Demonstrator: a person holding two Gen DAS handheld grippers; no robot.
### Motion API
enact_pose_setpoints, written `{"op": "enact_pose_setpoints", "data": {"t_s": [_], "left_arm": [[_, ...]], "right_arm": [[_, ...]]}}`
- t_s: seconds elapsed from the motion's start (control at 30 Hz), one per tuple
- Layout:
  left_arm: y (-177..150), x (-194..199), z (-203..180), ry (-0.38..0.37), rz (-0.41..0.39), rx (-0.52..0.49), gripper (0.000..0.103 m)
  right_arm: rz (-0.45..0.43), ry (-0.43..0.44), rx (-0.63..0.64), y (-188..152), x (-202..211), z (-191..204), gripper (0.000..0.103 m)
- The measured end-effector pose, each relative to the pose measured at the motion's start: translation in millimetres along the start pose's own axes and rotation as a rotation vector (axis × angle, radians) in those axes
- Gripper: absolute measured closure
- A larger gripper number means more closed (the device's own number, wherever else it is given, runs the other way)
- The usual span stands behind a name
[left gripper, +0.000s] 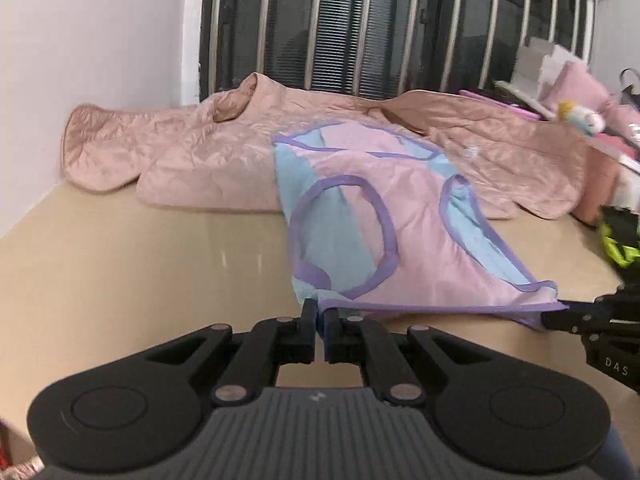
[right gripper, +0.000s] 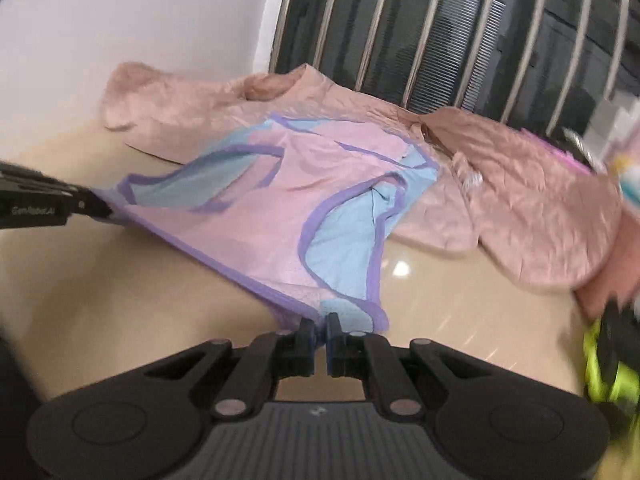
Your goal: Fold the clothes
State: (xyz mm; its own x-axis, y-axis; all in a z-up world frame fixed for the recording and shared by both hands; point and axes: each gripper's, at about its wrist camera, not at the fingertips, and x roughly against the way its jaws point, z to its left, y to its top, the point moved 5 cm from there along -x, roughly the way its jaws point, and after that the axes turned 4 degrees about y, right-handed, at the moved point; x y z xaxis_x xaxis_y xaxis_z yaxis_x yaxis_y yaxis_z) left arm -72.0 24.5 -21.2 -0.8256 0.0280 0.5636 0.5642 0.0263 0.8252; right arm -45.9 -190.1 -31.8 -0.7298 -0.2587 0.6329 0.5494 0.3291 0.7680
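A sleeveless top (left gripper: 420,240), pink and light blue with purple trim, lies spread on the beige table (left gripper: 140,260), its far end resting on a pink quilted jacket (left gripper: 200,160). My left gripper (left gripper: 319,312) is shut on the top's near purple-trimmed edge at its left corner. In the same view my right gripper (left gripper: 560,314) pinches the other corner at the right. In the right wrist view the top (right gripper: 248,240) stretches from my right gripper (right gripper: 320,322), shut on its near corner, to my left gripper (right gripper: 100,210) at the left edge. The near edge is taut between them.
The jacket (right gripper: 540,208) covers the back of the table (right gripper: 120,300). Behind it stand a barred dark window (left gripper: 360,28) and a white wall (left gripper: 80,40). At the right are pink items and a small toy (left gripper: 580,116), with a neon green and black object (left gripper: 620,248) nearer.
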Motion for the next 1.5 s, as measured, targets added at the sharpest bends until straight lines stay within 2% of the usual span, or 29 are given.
{"op": "enact_pose_setpoints", "data": {"t_s": [0.07,0.1,0.13,0.17,0.2,0.23,0.27,0.33,0.47,0.6,0.67,0.77,0.8,0.87,0.9,0.93,0.97,1.0,1.03,1.07,1.13,1.2,1.33,1.4,1.43,1.5], "left_arm": [[-9.2,8.0,-3.6,0.008,-0.006,-0.021,0.099],[-14.8,12.8,-5.6,0.013,-0.005,-0.037,0.095],[-20.0,16.8,-8.5,0.020,0.001,-0.054,0.092],[-24.6,20.9,-11.2,0.026,0.006,-0.068,0.083],[-26.6,25.1,-13.0,0.029,0.005,-0.077,0.069],[-28.5,30.0,-14.0,0.028,0.001,-0.082,0.066],[-29.5,38.0,-11.6,0.015,-0.015,-0.075,0.064],[-26.6,51.3,-5.5,-0.005,-0.034,-0.046,0.064],[1.8,53.4,8.7,0.046,-0.075,0.004,0.060],[22.5,19.0,11.0,0.101,-0.032,0.026,0.061],[29.0,-0.4,8.9,0.119,-0.001,0.037,0.061],[32.0,-24.0,4.3,0.094,0.046,0.051,0.061],[30.8,-31.6,2.7,0.101,0.069,0.042,0.067],[26.6,-41.7,-0.7,0.118,0.109,0.013,0.072],[24.9,-40.5,-2.7,0.121,0.101,-0.003,0.076],[23.2,-39.3,-4.7,0.124,0.093,-0.020,0.082],[21.7,-38.1,-6.3,0.129,0.086,-0.031,0.097],[20.6,-37.0,-5.2,0.139,0.081,-0.023,0.101],[18.9,-35.7,-2.2,0.152,0.074,-0.009,0.101],[17.2,-34.1,1.4,0.166,0.065,0.010,0.101],[12.1,-27.6,12.9,0.167,0.054,0.085,0.102],[6.1,-19.1,23.4,0.145,0.044,0.164,0.102],[-3.0,-1.5,31.9,0.122,0.031,0.240,0.102],[-6.9,4.0,31.5,0.087,0.038,0.253,0.101],[-8.1,5.9,30.9,0.087,0.038,0.249,0.100],[-8.2,8.8,31.9,0.099,0.033,0.242,0.098]], "right_arm": [[-0.014,0.021,-0.027,-16.8,18.1,2.2,0.098],[-0.021,0.015,-0.019,-20.7,25.7,3.2,0.096],[-0.027,0.007,-0.010,-24.1,33.1,4.2,0.091],[-0.034,-0.002,0.005,-28.8,42.5,7.2,0.085],[-0.042,-0.017,0.018,-32.2,52.5,9.0,0.082],[-0.053,-0.029,0.021,-33.8,60.0,8.6,0.076],[-0.068,-0.034,0.019,-35.5,68.4,6.5,0.070],[-0.104,-0.030,-0.010,-35.8,85.0,-3.0,0.067],[-0.165,-0.048,-0.111,-29.4,99.2,-24.5,0.068],[-0.202,-0.040,-0.157,-13.9,79.5,-39.1,0.068],[-0.192,-0.038,-0.170,-5.7,57.7,-42.5,0.069],[-0.152,-0.052,-0.198,4.3,25.6,-46.0,0.069],[-0.141,-0.056,-0.208,6.9,16.8,-46.8,0.069],[-0.120,-0.069,-0.212,8.5,4.8,-45.7,0.069],[-0.109,-0.076,-0.207,7.7,-1.7,-42.9,0.070],[-0.102,-0.087,-0.204,6.7,-5.0,-41.8,0.070],[-0.100,-0.091,-0.208,5.1,-7.2,-41.6,0.070],[-0.097,-0.094,-0.212,3.4,-9.3,-41.5,0.075],[-0.100,-0.076,-0.221,2.0,-10.6,-41.2,0.091],[-0.104,-0.046,-0.226,1.3,-9.8,-39.9,0.100],[-0.105,-0.058,-0.214,0.9,-5.7,-36.1,0.102],[-0.114,-0.091,-0.235,-2.7,0.9,-38.8,0.103],[-0.135,-0.136,-0.361,-15.6,15.8,-60.8,0.103],[-0.153,-0.145,-0.347,-17.5,27.9,-58.8,0.102],[-0.163,-0.149,-0.339,-18.2,34.0,-57.5,0.098],[-0.188,-0.054,-0.310,-18.0,47.0,-42.5,0.095]]}}
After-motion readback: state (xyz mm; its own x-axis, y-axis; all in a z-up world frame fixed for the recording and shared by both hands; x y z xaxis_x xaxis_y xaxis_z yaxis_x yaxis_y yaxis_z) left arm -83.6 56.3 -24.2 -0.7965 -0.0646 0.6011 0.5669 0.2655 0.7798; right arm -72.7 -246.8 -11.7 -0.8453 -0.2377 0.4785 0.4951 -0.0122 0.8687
